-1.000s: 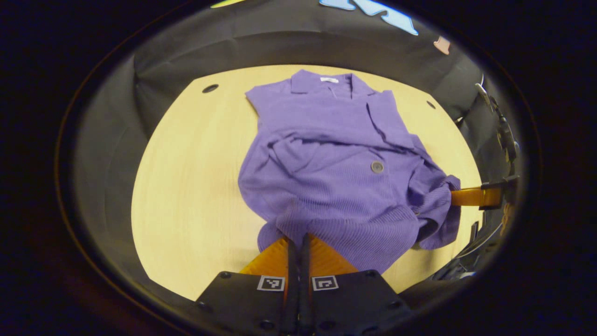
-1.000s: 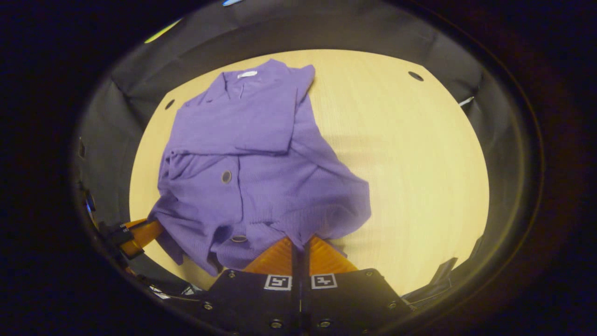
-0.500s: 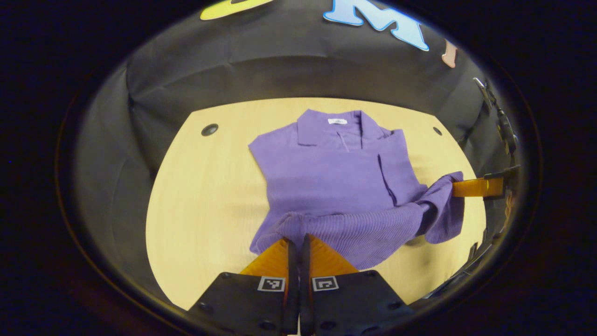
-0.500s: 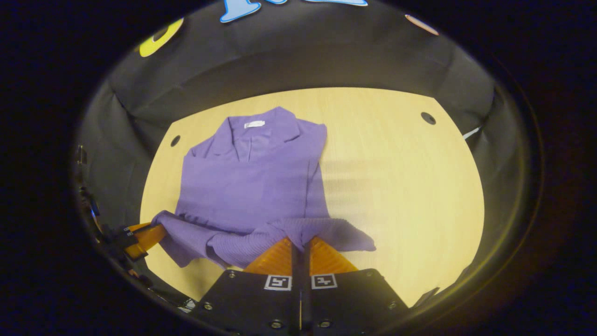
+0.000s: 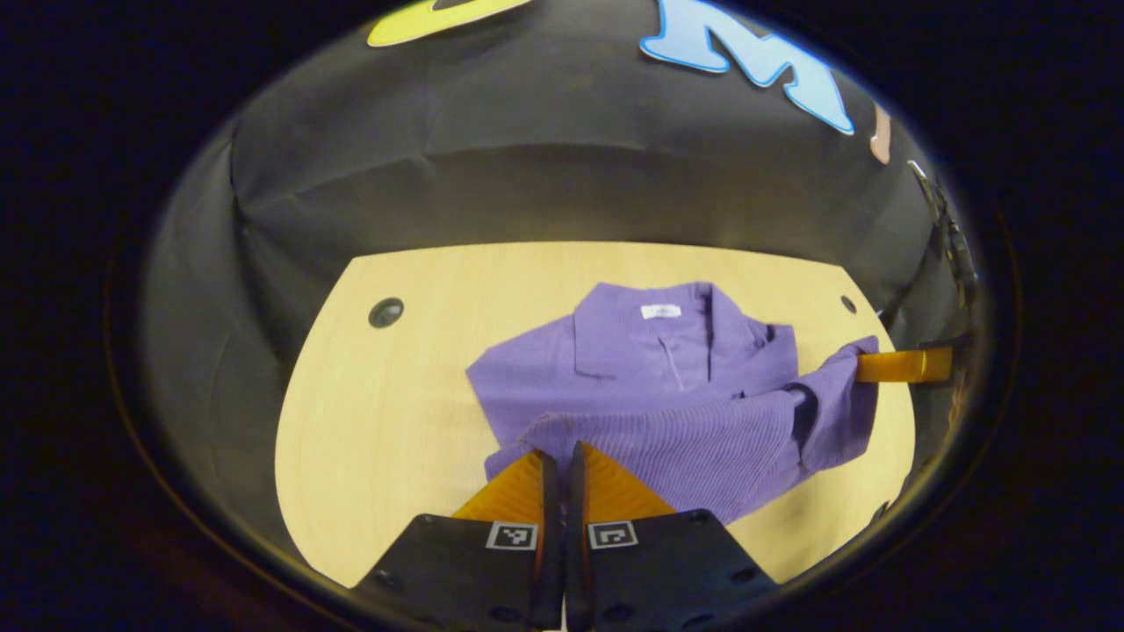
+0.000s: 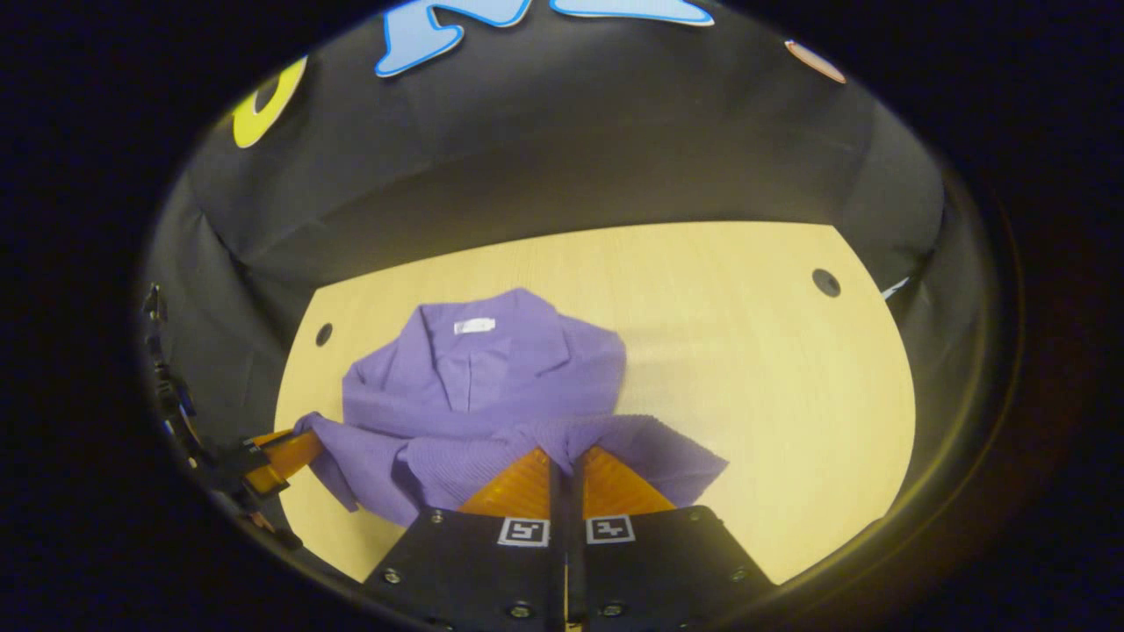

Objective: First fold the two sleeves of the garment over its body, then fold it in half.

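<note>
A purple knitted garment (image 5: 650,369) lies on the wooden table (image 5: 395,412), collar at the far end, sleeves folded over the body. My left gripper (image 5: 559,456) is shut on the ribbed bottom hem (image 5: 685,439) at one corner. My right gripper (image 6: 566,455) is shut on the hem (image 6: 650,443) at the other corner. The hem is lifted and held over the upper body, close to the collar (image 6: 474,351). In the left gripper view the right gripper (image 5: 904,365) grips cloth at the right; in the right gripper view the left gripper (image 6: 281,458) holds it at the left.
The table (image 6: 746,369) has small round holes near its far corners (image 5: 385,312) (image 6: 824,282). Black cloth walls close the booth right behind the table. Bare wood lies to the right of the garment in the right gripper view.
Both grippers have carried the bottom hem up and forward over the garment toward the collar. The lower body and its buttons are now covered by the fold.
</note>
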### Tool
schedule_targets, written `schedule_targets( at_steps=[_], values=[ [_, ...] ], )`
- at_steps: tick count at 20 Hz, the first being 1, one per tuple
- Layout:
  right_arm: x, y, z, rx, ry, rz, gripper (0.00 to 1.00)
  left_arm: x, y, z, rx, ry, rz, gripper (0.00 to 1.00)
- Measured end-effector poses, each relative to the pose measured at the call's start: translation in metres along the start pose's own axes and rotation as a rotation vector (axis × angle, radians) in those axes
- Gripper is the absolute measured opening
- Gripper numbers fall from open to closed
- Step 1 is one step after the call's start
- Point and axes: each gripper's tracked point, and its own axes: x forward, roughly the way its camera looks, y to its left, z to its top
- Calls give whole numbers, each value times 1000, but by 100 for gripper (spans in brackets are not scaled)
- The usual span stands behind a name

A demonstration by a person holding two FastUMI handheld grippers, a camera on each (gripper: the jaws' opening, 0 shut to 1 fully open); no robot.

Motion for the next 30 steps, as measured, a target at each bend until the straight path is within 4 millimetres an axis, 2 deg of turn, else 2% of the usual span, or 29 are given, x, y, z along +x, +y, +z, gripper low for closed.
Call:
schedule_targets(
  at_steps=[3, 5, 8, 11, 13, 14, 16, 19, 20, 21, 22, 23, 24, 25, 26, 30],
  values=[
    [18, 4, 34, 8, -63, -2, 1, 24, 3, 30, -2, -45, 11, 7],
    [29, 3, 50, 11, -93, -6, 1, 41, 7, 48, -8, -69, 17, 7],
    [55, 4, 73, 23, -139, -16, 1, 70, 8, 71, -28, -108, 22, 7],
    [78, 2, 80, 27, -151, -28, 1, 103, 12, 72, -27, -95, 30, 6],
    [91, -5, 74, 17, -128, -38, 1, 122, 10, 65, -21, -78, 43, 6],
    [103, -5, 71, 13, -114, -39, 1, 130, 11, 59, -22, -62, 52, 7],
    [119, -6, 66, 9, -103, -46, 1, 141, 10, 52, -20, -43, 52, 6],
    [123, -8, 65, 22, -105, -36, 8, 142, 8, 55, -38, -62, 52, 17],
    [123, -10, 68, 24, -110, -33, 9, 141, 7, 57, -49, -73, 46, 17],
    [123, -9, 70, 26, -114, -35, 14, 139, 8, 59, -56, -82, 43, 24],
    [124, -9, 69, 30, -119, -30, 17, 139, 8, 59, -57, -82, 41, 24],
    [123, -6, 70, 37, -123, -16, 24, 136, 9, 59, -54, -77, 43, 24],
    [118, -4, 71, 38, -125, -17, 40, 135, 7, 60, -57, -80, 39, 29],
    [113, -6, 73, 33, -133, -23, 57, 133, 7, 63, -55, -89, 43, 37],
    [114, -7, 74, 28, -140, -29, 64, 129, 5, 65, -59, -96, 37, 45],
    [91, -1, 76, 23, -177, -14, 64, 105, 0, 71, -59, -126, 24, 46]
  ],
)
